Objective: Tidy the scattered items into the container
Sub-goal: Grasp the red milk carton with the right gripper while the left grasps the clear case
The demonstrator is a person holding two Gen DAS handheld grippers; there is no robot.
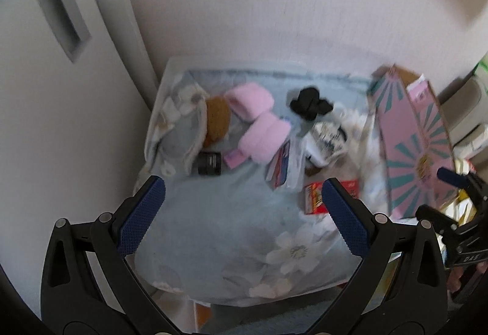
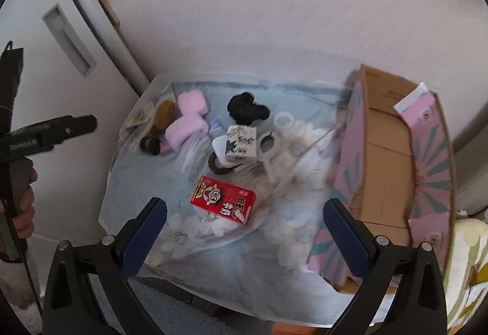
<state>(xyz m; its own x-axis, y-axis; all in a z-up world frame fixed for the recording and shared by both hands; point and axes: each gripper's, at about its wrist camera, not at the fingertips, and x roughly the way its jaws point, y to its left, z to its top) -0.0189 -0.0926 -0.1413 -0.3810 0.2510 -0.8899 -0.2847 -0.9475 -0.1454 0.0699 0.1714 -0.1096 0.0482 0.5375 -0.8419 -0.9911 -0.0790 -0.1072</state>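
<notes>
The scattered items lay on a floral cloth (image 2: pixel 213 249) over a small table: a red carton (image 2: pixel 222 203) nearest, a white patterned carton (image 2: pixel 241 143), pink fluffy pieces (image 2: pixel 189 121), a black bundle (image 2: pixel 247 110). Motion blur smeared the small things; one dark round object (image 1: pixel 209 163) was perhaps a jar. The pink cardboard box (image 2: pixel 387 158) stood open at the table's right, empty-looking. Left gripper (image 1: pixel 244 213) and right gripper (image 2: pixel 244 231) both hovered with jaws wide, holding nothing.

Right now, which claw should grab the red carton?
Right. The red carton lies just ahead of the open right claw, with the cardboard box close on its right. The left claw, also open, sits further left.
</notes>
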